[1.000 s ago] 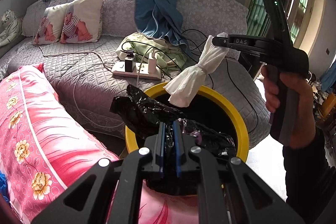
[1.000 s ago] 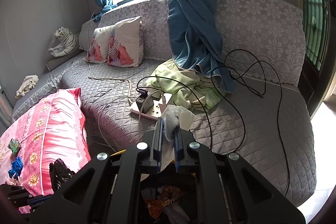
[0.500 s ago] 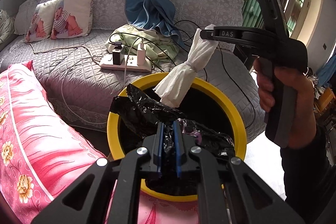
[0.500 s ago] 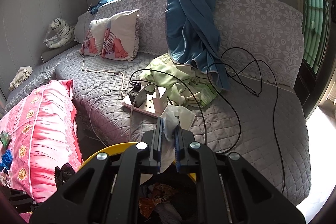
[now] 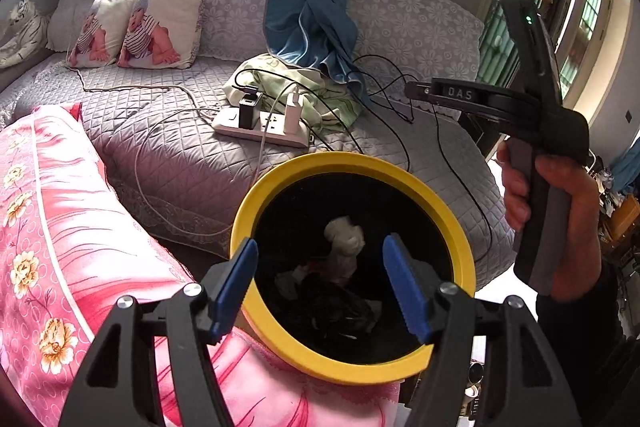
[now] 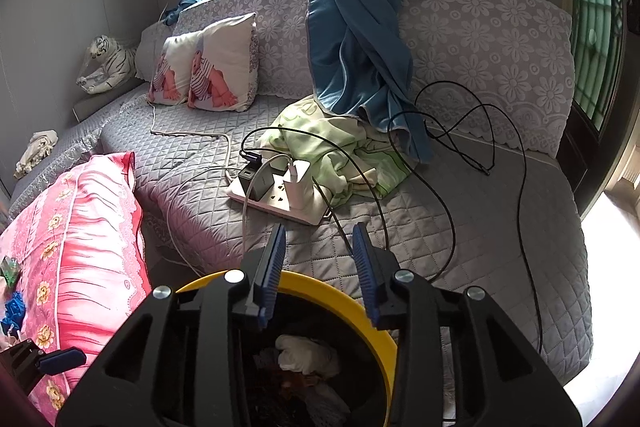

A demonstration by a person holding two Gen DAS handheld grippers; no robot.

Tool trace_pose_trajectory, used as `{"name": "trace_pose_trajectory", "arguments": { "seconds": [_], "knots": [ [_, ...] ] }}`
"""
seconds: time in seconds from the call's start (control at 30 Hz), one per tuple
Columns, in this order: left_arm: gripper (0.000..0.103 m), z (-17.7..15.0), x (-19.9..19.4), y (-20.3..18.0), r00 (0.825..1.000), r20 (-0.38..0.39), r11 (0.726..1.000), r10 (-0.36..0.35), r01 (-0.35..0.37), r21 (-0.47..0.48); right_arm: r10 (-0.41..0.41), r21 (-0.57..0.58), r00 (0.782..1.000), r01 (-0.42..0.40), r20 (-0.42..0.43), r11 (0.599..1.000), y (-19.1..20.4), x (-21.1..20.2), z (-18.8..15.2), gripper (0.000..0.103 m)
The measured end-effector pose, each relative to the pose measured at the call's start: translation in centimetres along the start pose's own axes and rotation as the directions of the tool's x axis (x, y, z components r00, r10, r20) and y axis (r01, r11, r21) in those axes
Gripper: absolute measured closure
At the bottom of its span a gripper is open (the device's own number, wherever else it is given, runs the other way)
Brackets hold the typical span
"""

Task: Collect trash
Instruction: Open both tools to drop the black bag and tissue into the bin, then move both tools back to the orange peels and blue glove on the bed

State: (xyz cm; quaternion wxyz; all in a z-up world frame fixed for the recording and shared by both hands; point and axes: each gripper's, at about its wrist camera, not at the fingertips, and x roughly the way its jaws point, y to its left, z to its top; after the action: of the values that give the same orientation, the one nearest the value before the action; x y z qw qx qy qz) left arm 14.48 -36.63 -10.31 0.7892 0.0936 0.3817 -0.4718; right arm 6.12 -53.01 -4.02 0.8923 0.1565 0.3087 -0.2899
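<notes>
A yellow-rimmed black bin (image 5: 280,171) stands between the sofa and a pink pillow; it also shows in the right wrist view (image 6: 384,331). Inside lie a white tissue wad (image 5: 345,233) (image 6: 306,353) and a crumpled black bag (image 5: 336,307) among other scraps. My left gripper (image 5: 320,283) is open and empty just above the bin's near rim. My right gripper (image 6: 318,267) is open and empty over the bin's far side; in the left wrist view it (image 5: 416,91) is seen side-on, held above the bin's right side.
A grey quilted sofa (image 6: 460,227) holds a white power strip with chargers (image 6: 280,195), black cables (image 6: 500,147), a green cloth (image 6: 340,151), a blue curtain (image 6: 360,47) and a baby-print cushion (image 6: 208,67). A pink floral pillow (image 5: 60,227) lies left of the bin. Small blue and green scraps (image 6: 14,307) lie on it.
Both grippers opened. The black bag dropped from the left gripper and the white tissue from the right gripper; both now lie in the bin.
</notes>
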Motion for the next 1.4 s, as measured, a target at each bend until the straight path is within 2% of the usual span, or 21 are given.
{"name": "trace_pose_trajectory", "arguments": {
  "seconds": [0.13,0.4,0.5,0.63,0.77,0.93,1.13,1.27,1.4],
  "knots": [
    [0.039,0.2,-1.3,1.3,0.999,0.025,0.999,0.034,-0.034,-0.019,0.024,-0.008,1.0,-0.024,0.011,1.0,0.6,-0.9,0.2,0.069],
    [0.035,-0.4,-6.7,5.0,0.988,0.094,0.991,0.123,-0.117,-0.061,0.14,-0.071,0.99,-0.139,0.005,0.988,4.5,-2.6,0.1,0.067],
    [0.033,-1.3,-9.5,7.0,0.979,0.113,0.983,0.17,-0.161,-0.083,0.193,-0.111,0.981,-0.193,-0.006,0.975,7.3,-3.1,-0.2,0.064],
    [0.029,-3.1,-13.5,10.2,0.958,0.133,0.964,0.253,-0.238,-0.12,0.268,-0.165,0.963,-0.27,-0.032,0.949,11.6,-3.5,-0.5,0.063],
    [0.026,-5.5,-17.6,13.8,0.931,0.133,0.931,0.34,-0.314,-0.185,0.349,-0.214,0.934,-0.356,-0.072,0.909,16.6,-3.9,-1.1,0.058],
    [0.023,-8.8,-22.4,17.6,0.891,0.128,0.88,0.436,-0.393,-0.266,0.424,-0.285,0.897,-0.442,-0.125,0.851,23.2,-4.4,-2.5,0.058],
    [0.023,-12.9,-26.7,20.6,0.85,0.104,0.823,0.516,-0.459,-0.335,0.511,-0.336,0.831,-0.557,-0.221,0.76,31.0,-4.7,-4.8,0.057],
    [0.023,-15.4,-28.3,22.1,0.837,0.075,0.796,0.541,-0.481,-0.368,0.545,-0.355,0.784,-0.621,-0.297,0.699,36.0,-4.4,-6.9,0.057],
    [0.023,-17.7,-29.1,23.1,0.837,0.049,0.782,0.544,-0.486,-0.39,0.56,-0.366,0.744,-0.668,-0.365,0.649,40.2,-4.2,-8.9,0.057]
  ]
}}
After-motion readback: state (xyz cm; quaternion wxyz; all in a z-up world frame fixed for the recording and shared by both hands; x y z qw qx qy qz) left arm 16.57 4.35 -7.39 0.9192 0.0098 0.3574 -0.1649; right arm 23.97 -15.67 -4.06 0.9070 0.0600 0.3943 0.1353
